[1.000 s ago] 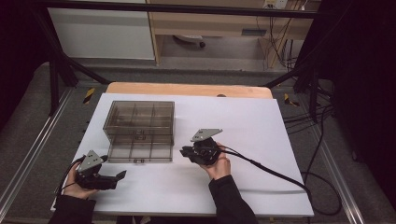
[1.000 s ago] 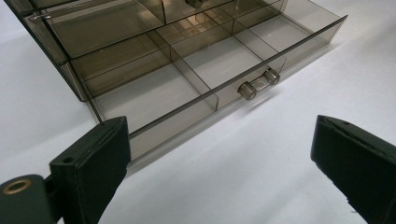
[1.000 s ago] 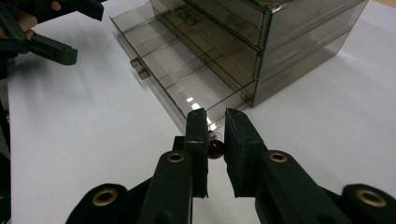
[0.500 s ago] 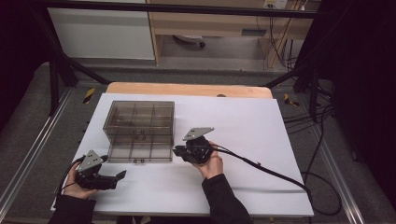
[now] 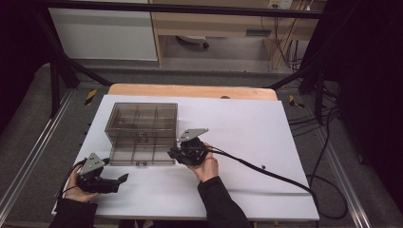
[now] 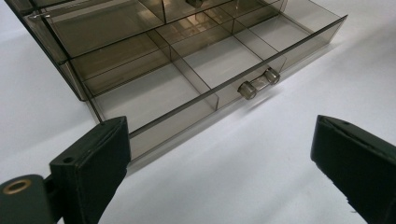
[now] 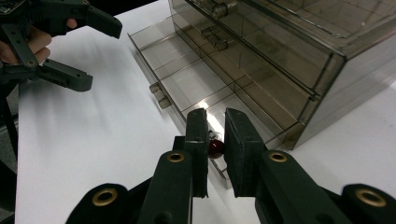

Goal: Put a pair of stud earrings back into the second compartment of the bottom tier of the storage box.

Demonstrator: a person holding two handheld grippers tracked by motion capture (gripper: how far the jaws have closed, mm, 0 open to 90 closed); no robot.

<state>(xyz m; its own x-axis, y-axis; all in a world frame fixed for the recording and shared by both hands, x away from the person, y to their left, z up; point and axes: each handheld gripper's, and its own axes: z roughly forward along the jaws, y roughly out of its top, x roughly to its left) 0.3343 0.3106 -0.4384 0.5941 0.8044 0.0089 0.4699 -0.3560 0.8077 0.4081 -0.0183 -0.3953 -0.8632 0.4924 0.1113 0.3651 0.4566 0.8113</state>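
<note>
On the left of the high view, the left gripper (image 5: pixel 124 178) rests low on the white table (image 5: pixel 266 128), held in a hand near the front edge, its jaws spread wide with nothing between them. Its own view looks across bare table at the pulled-out bottom drawer (image 6: pixel 187 88) of the smoky clear box, with the small bar handle (image 6: pixel 259 82) on the drawer front and the dividers inside plain to see, detail the high view is too far off to give.

In the middle stands the drawer box (image 5: pixel 141 133), just ahead of both hands.

To the right of it, the right gripper (image 5: pixel 172 153) sits at the box's front right corner, its cable (image 5: pixel 266 173) trailing off across the table. From above, the jaws are too small to judge. The right gripper view settles it: the jaws are pressed close, pinching a small dark red, bead-like object (image 7: pixel 216 147), held just over the near end of the open drawer (image 7: pixel 187 88). That same view also shows the left gripper (image 7: pixel 95 51) farther off at upper left, spread open.
</note>
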